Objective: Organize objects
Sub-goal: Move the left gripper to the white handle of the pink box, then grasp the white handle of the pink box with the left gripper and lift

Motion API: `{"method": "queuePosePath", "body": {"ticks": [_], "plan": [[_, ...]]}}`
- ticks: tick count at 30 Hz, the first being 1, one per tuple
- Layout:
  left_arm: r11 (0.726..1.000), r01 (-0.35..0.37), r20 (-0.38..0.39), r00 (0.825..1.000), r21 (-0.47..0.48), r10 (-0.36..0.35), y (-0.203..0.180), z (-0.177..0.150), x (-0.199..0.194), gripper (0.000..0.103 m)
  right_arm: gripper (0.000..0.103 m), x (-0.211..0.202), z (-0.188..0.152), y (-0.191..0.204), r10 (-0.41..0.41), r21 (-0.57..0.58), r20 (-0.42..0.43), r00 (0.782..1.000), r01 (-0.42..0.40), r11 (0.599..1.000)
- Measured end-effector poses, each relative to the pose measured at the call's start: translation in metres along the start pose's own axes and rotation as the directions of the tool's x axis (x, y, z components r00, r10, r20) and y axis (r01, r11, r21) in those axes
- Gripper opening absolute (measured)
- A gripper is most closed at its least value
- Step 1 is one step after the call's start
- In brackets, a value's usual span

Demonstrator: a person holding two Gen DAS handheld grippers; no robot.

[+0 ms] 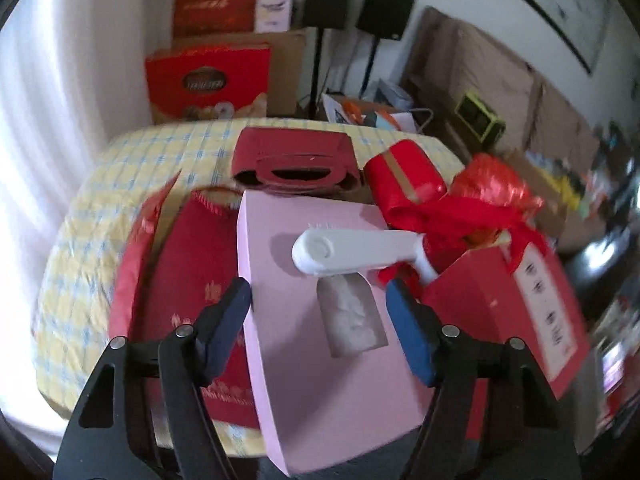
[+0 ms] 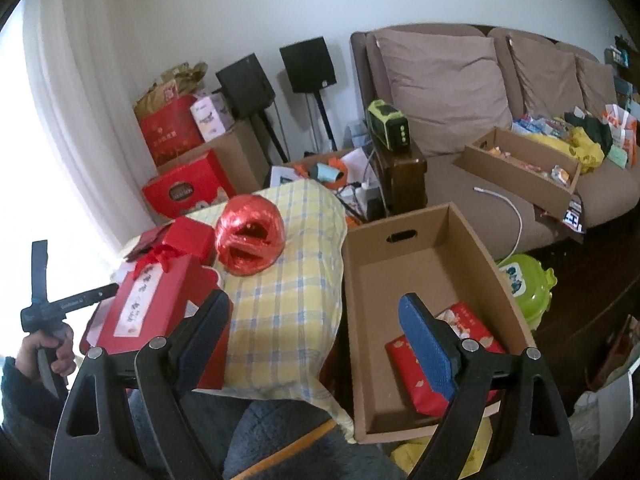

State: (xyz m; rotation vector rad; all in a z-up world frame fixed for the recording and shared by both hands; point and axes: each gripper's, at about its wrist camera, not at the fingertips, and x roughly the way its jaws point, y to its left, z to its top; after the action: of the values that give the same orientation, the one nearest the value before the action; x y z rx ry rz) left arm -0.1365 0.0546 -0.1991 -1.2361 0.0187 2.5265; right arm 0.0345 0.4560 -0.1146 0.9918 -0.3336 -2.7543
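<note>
Left wrist view: the left gripper straddles a pink box. Its jaws stand apart on either side of the box, and whether the pads press its sides cannot be told. A white handle lies across the box's top, towards 12 o'clock from the fingertips. At 9 o'clock lies a flat red bag; at 3 o'clock stands a red gift box with a ribbon. Beyond, at 12 o'clock, sits a dark red basket, with a red roll and a red ball of foil string at 1 o'clock. All rest on a yellow checked cloth.

Right wrist view: the right gripper hangs with jaws wide apart and nothing between them, above the cloth's edge. At 3 o'clock an open cardboard box holds red packets. At 9 o'clock a hand grips the other tool. A brown sofa, two black speakers and stacked cartons fill the room behind.
</note>
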Motion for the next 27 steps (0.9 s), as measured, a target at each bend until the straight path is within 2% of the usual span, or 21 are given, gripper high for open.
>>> {"method": "queuePosePath", "body": {"ticks": [8,13,15,19,22,23,27], "plan": [[0.987,0.037,0.059,0.997,0.155,-0.046,-0.008,0.012,0.001,0.067,0.088,0.02,-0.005,0.003,0.0,-0.001,-0.041,0.999,0.0,1.0],[0.964,0.109,0.069,0.989,0.241,-0.129,-0.014,0.017,0.005,0.066,0.088,0.025,-0.004,0.003,0.001,0.005,-0.049,0.999,-0.001,1.0],[0.956,0.143,0.041,0.986,0.256,-0.159,-0.015,0.02,0.009,0.058,0.088,0.025,-0.005,0.003,0.004,0.009,-0.05,0.999,-0.003,1.0],[0.943,0.157,-0.013,0.987,0.293,-0.16,-0.017,0.02,0.012,0.036,0.088,0.023,-0.005,0.002,0.006,0.022,-0.041,0.999,-0.005,1.0],[0.916,0.199,-0.076,0.98,0.347,-0.184,-0.023,0.011,0.008,0.035,0.088,0.022,-0.004,0.002,0.008,0.027,-0.036,0.999,-0.007,1.0],[0.9,0.207,-0.099,0.978,0.384,-0.183,-0.028,0.007,0.005,0.035,0.088,0.022,-0.004,0.002,0.008,0.028,-0.035,0.999,-0.007,1.0],[0.848,0.164,-0.13,0.985,0.504,-0.113,-0.043,-0.003,0.006,0.038,0.088,0.024,-0.005,0.002,0.012,0.034,-0.044,0.999,-0.01,0.999]]}}
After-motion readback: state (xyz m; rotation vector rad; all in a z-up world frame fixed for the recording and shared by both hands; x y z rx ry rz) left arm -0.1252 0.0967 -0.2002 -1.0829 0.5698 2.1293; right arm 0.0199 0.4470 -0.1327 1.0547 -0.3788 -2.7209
